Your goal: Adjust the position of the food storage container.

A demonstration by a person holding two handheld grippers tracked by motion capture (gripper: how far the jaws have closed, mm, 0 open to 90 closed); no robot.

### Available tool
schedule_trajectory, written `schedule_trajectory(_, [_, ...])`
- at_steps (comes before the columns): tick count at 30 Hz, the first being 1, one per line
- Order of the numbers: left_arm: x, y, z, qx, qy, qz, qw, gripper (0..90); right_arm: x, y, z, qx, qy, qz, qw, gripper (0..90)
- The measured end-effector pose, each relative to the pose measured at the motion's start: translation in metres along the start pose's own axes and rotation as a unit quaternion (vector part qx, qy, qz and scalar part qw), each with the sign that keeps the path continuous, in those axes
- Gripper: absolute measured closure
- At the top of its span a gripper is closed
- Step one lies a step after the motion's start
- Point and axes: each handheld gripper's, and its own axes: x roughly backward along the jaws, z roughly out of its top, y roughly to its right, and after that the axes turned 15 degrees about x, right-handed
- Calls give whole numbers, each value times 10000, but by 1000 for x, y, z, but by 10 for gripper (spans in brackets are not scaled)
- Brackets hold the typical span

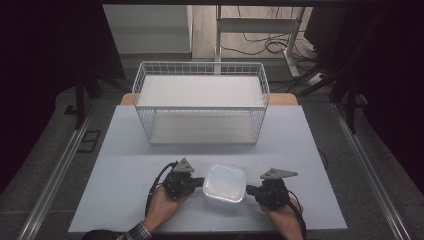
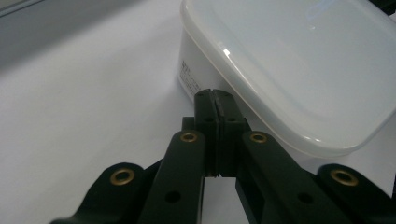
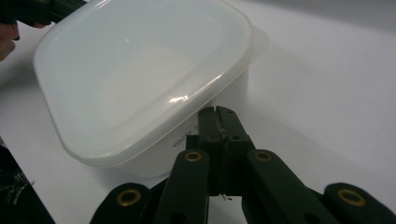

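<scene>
A white plastic container (image 1: 225,185) with a translucent lid sits near the table's front edge, between both grippers. My left gripper (image 1: 201,181) is at its left side, shut, tips against the container's side wall (image 2: 196,70) just under the lid rim. My right gripper (image 1: 248,190) is at its right side, also shut, tips under the overhanging lid (image 3: 140,70) and at the wall. Nothing is held between either pair of jaws. Small printed text shows on the container wall in both gripper views.
A white wire basket (image 1: 201,102) with two shelf levels stands at the back middle of the pale table (image 1: 115,165). A chair frame and cables lie on the floor beyond. Open table surface lies left and right of the container.
</scene>
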Motion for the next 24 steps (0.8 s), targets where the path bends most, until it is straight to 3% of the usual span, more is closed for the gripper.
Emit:
schedule_trajectory(6, [19, -11, -15, 335, 94, 119, 9993, 896, -21, -4, 20, 192, -7, 183, 9996, 895])
schedule_trajectory(18, [32, -16, -25, 367, 125, 312, 9988, 875, -35, -8, 31, 326, -13, 339, 9989, 889])
schedule_trajectory(21, [37, -19, -25, 324, 204, 453, 9982, 807, -28, -7, 31, 485, -32, 80, 9988, 862])
schedule_trajectory(22, [42, -21, -25, 374, 273, 461, 9979, 728, -20, -5, 31, 556, 61, -69, 9984, 827])
schedule_trajectory(24, [44, -22, -26, 395, 306, 470, 9976, 649, -18, -4, 30, 561, 123, -98, 9983, 809])
